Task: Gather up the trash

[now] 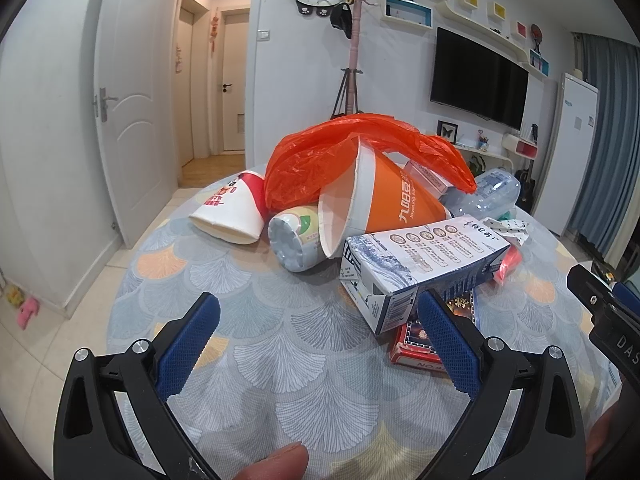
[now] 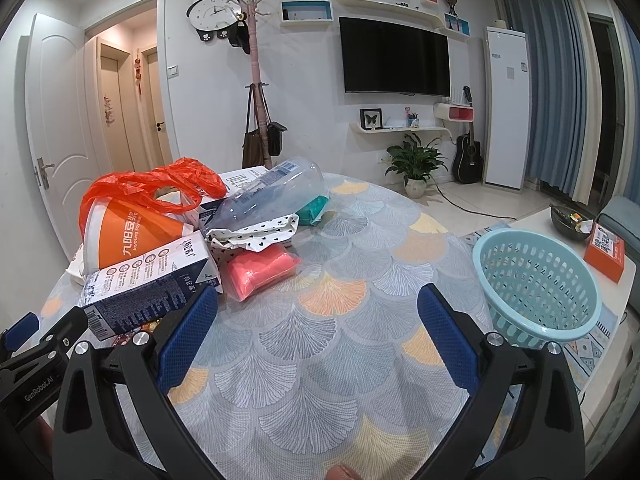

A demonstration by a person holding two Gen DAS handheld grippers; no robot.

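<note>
both grippers, left gripper [image 1: 318, 334] and right gripper [image 2: 318, 332], gape empty before the first pick, so next likely close on milk carton [image 1: 416, 264] for the basket [image 2: 538, 284].

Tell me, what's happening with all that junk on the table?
A person holds a gripper in each hand, and both the left gripper and the right gripper are open and empty above the patterned tablecloth. The trash sits in a heap: an orange plastic bag, an orange paper cup, a blue-and-white carton and a clear bottle. A light blue basket waits at the table's right edge, nothing visible inside.
</note>
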